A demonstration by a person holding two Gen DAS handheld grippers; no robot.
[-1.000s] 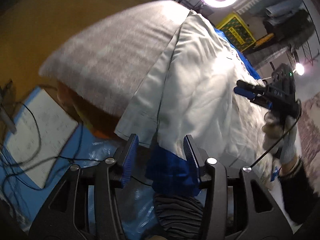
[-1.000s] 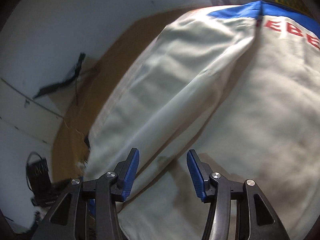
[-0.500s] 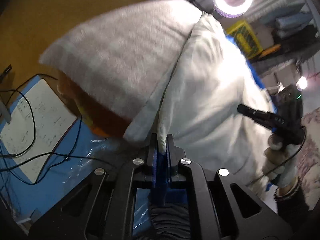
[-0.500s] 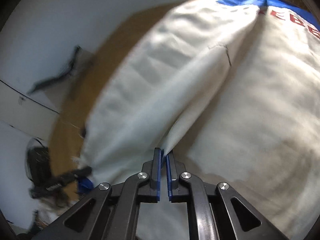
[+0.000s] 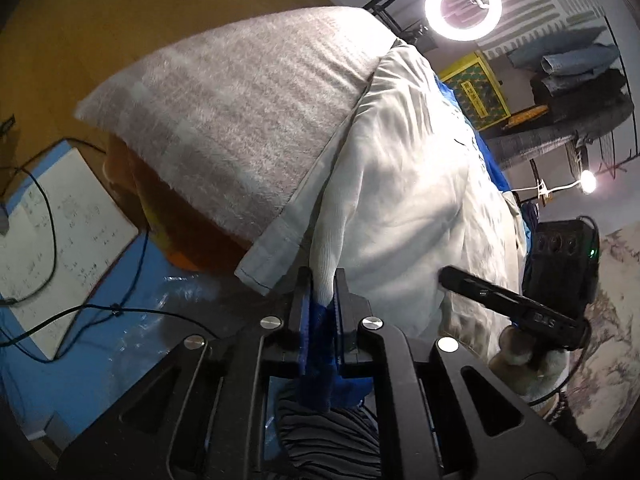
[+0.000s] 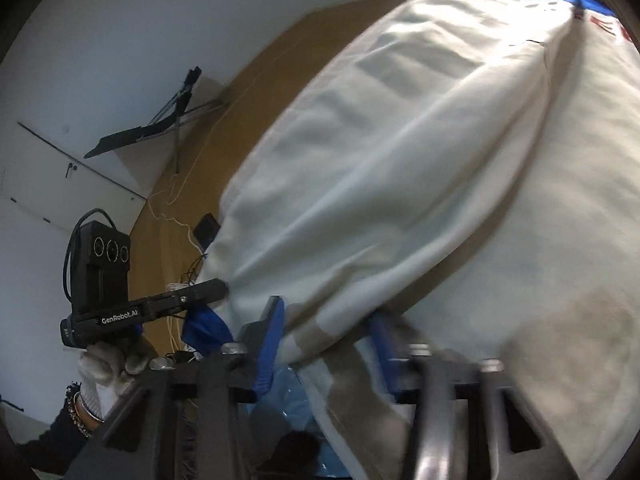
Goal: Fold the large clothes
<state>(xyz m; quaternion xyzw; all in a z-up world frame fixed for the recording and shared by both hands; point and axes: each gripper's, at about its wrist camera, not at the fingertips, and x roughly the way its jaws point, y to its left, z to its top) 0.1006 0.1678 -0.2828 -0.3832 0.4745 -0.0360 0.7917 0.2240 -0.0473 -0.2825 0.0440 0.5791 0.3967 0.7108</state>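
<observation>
Behind the work area, a lit ring lamp (image 5: pixel 463 5) glowed at one o'clock in the left wrist view, above a yellow crate (image 5: pixel 476 87) whose label was too small to read. Blue plastic sheeting (image 5: pixel 120 344) covered the floor at eight o'clock, with a white sheet of handwritten notes (image 5: pixel 52 248) on it, illegible.

"GenRobot.AI" was printed in white on the left gripper (image 6: pixel 188 296) as seen from the right wrist view; red letters (image 6: pixel 608 26) on the garment at one o'clock were cut off by the frame edge.

In its own view the left gripper (image 5: pixel 321 304) was clamped tight on a blue-and-white ribbed cuff (image 5: pixel 324 280) of the large white jacket with blue trim (image 5: pixel 400 200), which rose from the fingers toward twelve o'clock over a white fleecy cloth (image 5: pixel 248 120) covering the table.

The right gripper (image 6: pixel 326 344) had its blue-padded fingers (image 6: pixel 272 336) spread apart, a fold of the jacket (image 6: pixel 400 200) lying loose between them. From the left wrist view, the right gripper (image 5: pixel 452 276) sat at four o'clock beside the jacket's hem, held in a white-gloved right hand (image 5: pixel 532 364).
</observation>
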